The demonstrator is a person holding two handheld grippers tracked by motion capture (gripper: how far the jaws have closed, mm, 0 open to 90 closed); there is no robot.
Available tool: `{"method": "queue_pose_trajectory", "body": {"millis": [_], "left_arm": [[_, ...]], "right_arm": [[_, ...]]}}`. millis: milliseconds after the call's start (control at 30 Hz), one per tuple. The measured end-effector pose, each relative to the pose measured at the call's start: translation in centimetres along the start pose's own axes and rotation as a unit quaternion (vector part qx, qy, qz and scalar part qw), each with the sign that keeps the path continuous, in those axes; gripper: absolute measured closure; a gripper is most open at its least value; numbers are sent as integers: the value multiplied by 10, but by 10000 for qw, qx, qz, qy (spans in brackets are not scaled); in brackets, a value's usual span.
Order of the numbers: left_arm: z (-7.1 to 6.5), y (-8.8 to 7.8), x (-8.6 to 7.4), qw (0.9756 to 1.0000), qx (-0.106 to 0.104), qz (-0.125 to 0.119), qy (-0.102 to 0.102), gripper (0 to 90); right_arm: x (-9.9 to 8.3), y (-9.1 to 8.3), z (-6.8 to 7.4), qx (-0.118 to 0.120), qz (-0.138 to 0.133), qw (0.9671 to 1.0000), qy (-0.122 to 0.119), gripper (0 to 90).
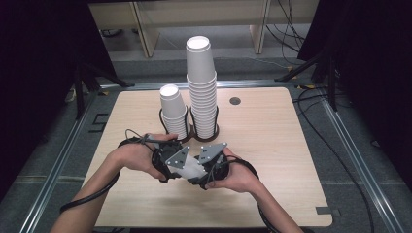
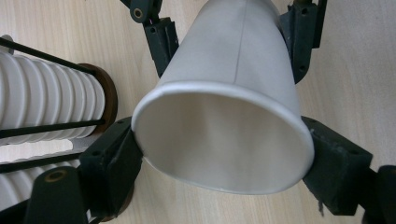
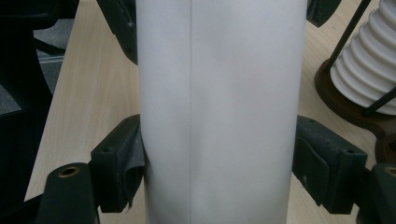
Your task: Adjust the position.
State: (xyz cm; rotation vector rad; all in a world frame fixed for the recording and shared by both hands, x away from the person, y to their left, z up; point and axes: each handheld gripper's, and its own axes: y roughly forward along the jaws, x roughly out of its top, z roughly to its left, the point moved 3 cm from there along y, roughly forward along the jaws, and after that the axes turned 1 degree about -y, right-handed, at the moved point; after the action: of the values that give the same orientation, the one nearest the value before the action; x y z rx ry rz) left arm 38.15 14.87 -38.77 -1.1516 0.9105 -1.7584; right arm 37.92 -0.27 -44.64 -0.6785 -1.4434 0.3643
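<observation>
**Paper cup held between both hand-held grippers at the near centre of the worktop**

Item 1. A single white paper cup (image 1: 191, 168) lies on its side above the near middle of the wooden worktop (image 1: 272, 145), caught between the two tools. In the high view little of it shows, as the grey three-cornered plates cover most of it.

Item 2. The left hand-held gripper (image 1: 171, 164) is clamped on the cup. In the left gripper view its black jaws press both sides of the cup (image 2: 224, 135) just behind the rolled rim, and the open mouth faces the camera.

Item 3. The right hand-held gripper (image 1: 210, 164) is likewise closed on the same cup. In the right gripper view its jaws bear on both flanks of the cup wall (image 3: 219, 112), whose seam runs straight up the middle. The other tool's jaws appear at the far end in each gripper view.

Item 4. Behind the hands stand two stacks of white cups, upside down, in a dark wire holder (image 1: 190, 130) with round brown bases: a tall stack (image 1: 201, 87) on the right and a short stack (image 1: 174, 112) on the left, just beside each other. The held cup sits near the holder, apart from it.

Item 5. A small dark round fitting (image 1: 235, 101) is set in the worktop towards the far edge.
</observation>
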Motion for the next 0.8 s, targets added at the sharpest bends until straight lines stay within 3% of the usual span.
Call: {"method": "queue_pose_trajectory", "body": {"millis": [100,133,433,500,533,733,800], "left_arm": [[1,0,0,9999,-9,74,78,197],[1,0,0,9999,-10,83,83,196],[1,-2,1,9999,-20,68,93,197],[-1,-1,2,10000,-25,-41,-25,197],[1,-2,2,9999,-21,92,116,197],[1,-1,3,9999,-41,83,104,197],[1,-1,4,9999,-51,91,106,197]], "right_arm": [[0,1,0,-12,4,10000,-16,242],[1,2,-3,-42,-36,9997,-244,243],[1,2,-3,-38,-25,9997,-235,243],[1,2,-4,-35,-31,9997,-245,242],[1,2,-4,-36,-26,9997,-249,242],[0,2,-2,24,16,9999,-148,241],[0,2,-4,-34,17,9998,-219,242]]}}
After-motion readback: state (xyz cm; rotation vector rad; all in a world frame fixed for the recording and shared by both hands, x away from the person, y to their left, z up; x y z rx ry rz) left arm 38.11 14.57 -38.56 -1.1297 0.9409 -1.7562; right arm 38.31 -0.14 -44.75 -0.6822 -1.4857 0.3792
